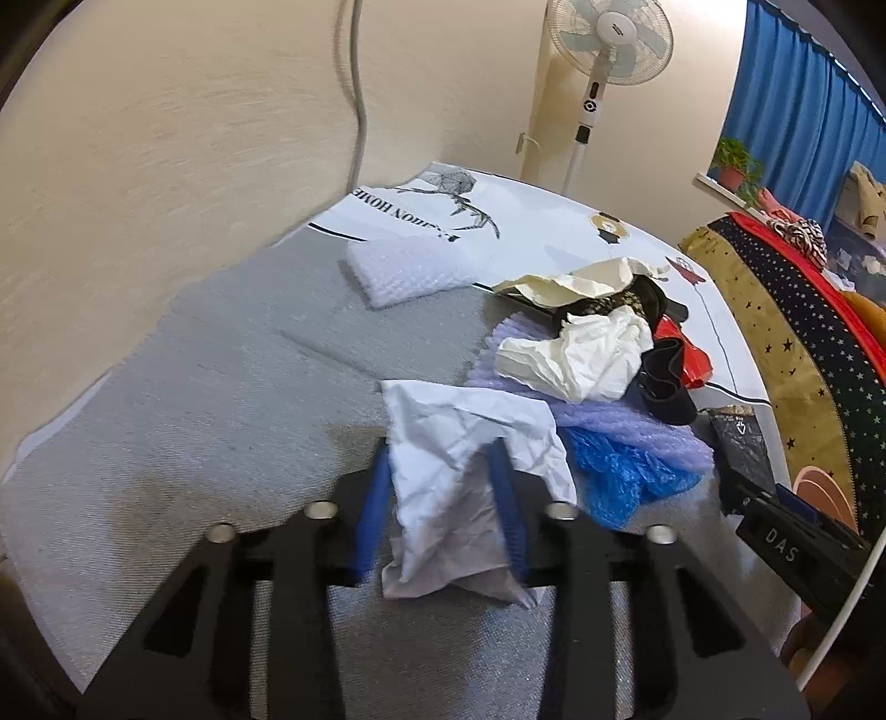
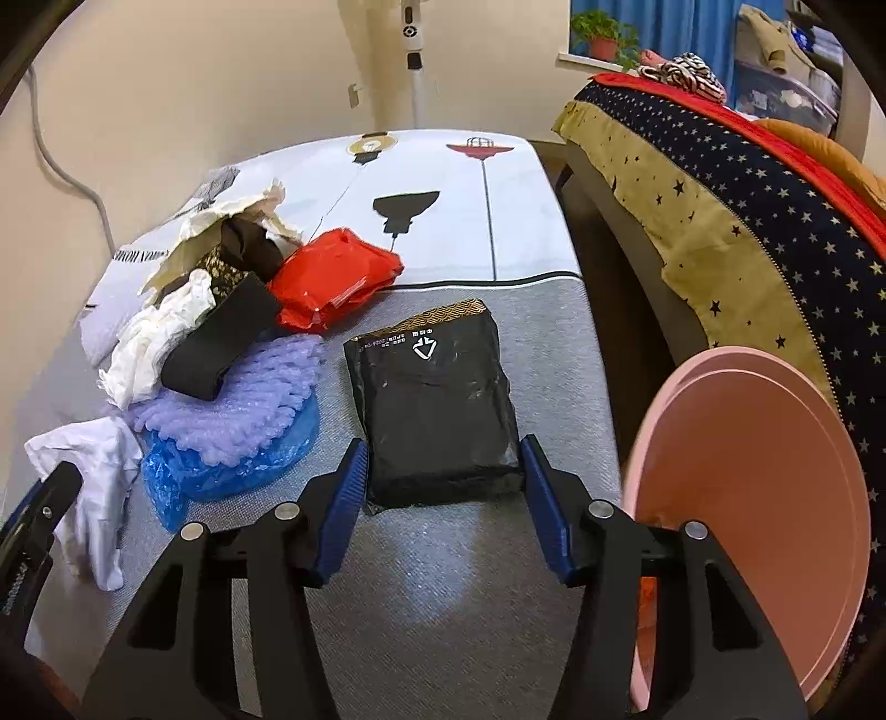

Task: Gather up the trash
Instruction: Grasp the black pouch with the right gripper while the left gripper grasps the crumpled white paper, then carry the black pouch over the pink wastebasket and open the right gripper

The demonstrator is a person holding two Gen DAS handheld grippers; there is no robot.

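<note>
A crumpled white paper [image 1: 470,437] lies on the grey bed cover, and its near end is bunched between the blue pads of my left gripper [image 1: 440,476], which is shut on it. The same paper [image 2: 94,471] shows at the left edge of the right wrist view. A flat black plastic packet [image 2: 437,399] lies on the cover. My right gripper [image 2: 443,448] stands with a pad at each side of the packet's near end. The packet lies flat and undented, so the jaws read as open. A trash pile beyond holds white tissue [image 1: 581,354], purple foam wrap [image 2: 232,410], blue plastic [image 2: 221,471] and a red bag [image 2: 332,282].
A pink bin [image 2: 758,515] stands at the bed's right edge, next to my right gripper. A starred quilt [image 2: 747,221] is heaped to the right. A folded white bubble wrap [image 1: 404,266] lies near the wall. A standing fan [image 1: 609,39] is behind the bed.
</note>
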